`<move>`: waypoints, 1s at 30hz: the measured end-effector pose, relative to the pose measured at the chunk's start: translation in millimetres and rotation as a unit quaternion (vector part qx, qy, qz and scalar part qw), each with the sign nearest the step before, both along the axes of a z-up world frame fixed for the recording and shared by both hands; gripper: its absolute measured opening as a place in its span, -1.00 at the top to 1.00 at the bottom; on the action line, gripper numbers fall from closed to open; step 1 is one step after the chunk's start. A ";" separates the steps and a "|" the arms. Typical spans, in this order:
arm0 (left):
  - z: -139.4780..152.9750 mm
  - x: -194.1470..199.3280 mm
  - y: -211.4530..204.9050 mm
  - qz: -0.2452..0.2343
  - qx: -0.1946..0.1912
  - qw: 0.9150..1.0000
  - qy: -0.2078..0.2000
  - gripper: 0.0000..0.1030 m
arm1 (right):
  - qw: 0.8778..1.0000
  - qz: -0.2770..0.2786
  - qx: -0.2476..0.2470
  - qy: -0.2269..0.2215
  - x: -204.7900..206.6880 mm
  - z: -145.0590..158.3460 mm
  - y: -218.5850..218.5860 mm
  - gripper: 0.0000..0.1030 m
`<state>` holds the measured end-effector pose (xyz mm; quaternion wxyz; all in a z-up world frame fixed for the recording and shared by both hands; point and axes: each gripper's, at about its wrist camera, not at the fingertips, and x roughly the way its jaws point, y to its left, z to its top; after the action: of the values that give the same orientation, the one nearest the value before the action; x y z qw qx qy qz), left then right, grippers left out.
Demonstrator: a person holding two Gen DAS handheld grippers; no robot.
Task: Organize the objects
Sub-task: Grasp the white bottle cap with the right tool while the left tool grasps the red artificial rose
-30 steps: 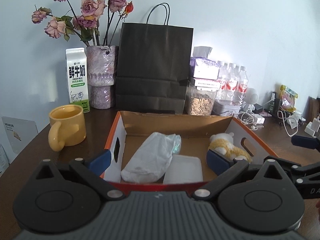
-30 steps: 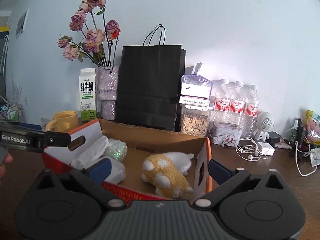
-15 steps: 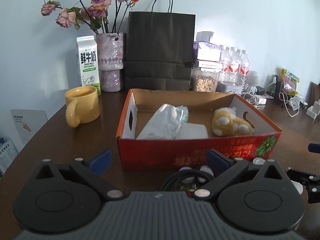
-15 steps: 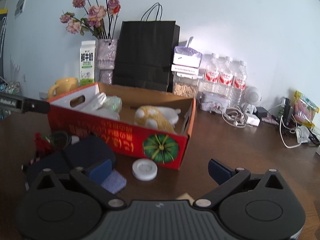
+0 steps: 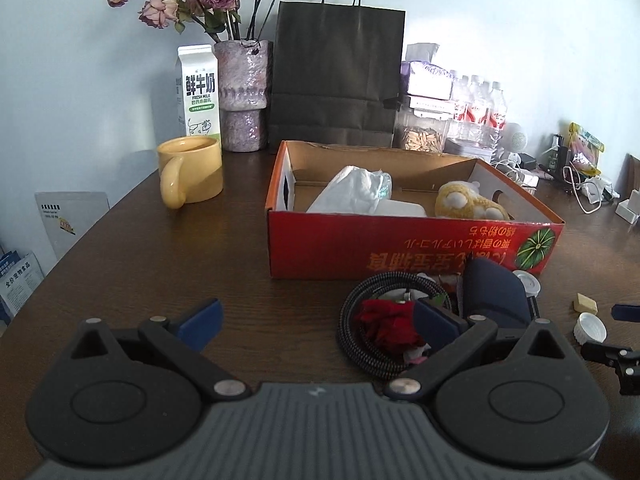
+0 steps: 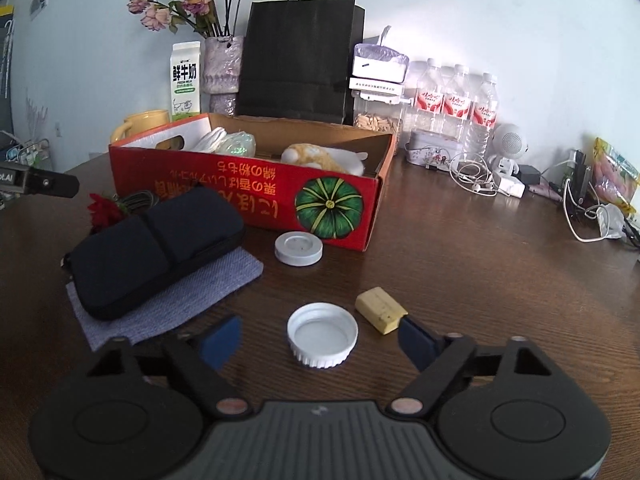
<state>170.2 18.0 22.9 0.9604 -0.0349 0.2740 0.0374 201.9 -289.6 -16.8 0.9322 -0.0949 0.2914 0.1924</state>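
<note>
On the dark wooden surface (image 6: 460, 264), just in front of the red cardboard box (image 6: 240, 184), the loose things are spread. A white bottle cap (image 6: 322, 334) lies open side up between the fingers of the right gripper (image 6: 320, 342), whose jaws are closing but are not yet pressed on it. Just right of the cap a yellow eraser block (image 6: 380, 310) is laid with its long axis running diagonally, from far left to near right. A dark pouch (image 6: 154, 246) is rested on a grey cloth (image 6: 180, 300), its long axis slanting from near left up toward the box. A round white lid (image 6: 298, 249) is set by the box's front wall.

The left gripper (image 5: 316, 320) is held with jaws wide apart over bare wood, beside a coiled braided cable (image 5: 360, 344) and a red fabric flower (image 5: 390, 322). Inside the box a plush toy (image 5: 468, 204) is seen.
</note>
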 end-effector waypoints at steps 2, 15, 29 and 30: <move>-0.6 -4.2 1.6 0.001 -0.001 1.000 0.002 -1.00 | 1.000 -0.001 0.006 0.005 1.3 -1.4 -1.2 -0.30; -2.9 -13.9 2.4 -0.003 -0.004 1.000 0.007 -1.00 | 0.999 0.001 0.038 0.005 7.1 -0.4 2.2 0.25; -6.6 -2.2 -14.2 -0.029 -0.005 0.999 0.015 -1.00 | 0.997 0.015 0.046 -0.054 17.9 18.7 34.9 0.25; -6.8 -1.2 -15.6 -0.032 -0.006 0.999 0.014 -1.00 | 0.997 0.015 0.046 -0.056 18.4 18.1 36.7 0.25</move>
<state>169.0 2.4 16.1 0.9569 -0.0315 0.2886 0.0053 220.4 -252.9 1.3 0.9475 -0.0672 0.2279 0.2141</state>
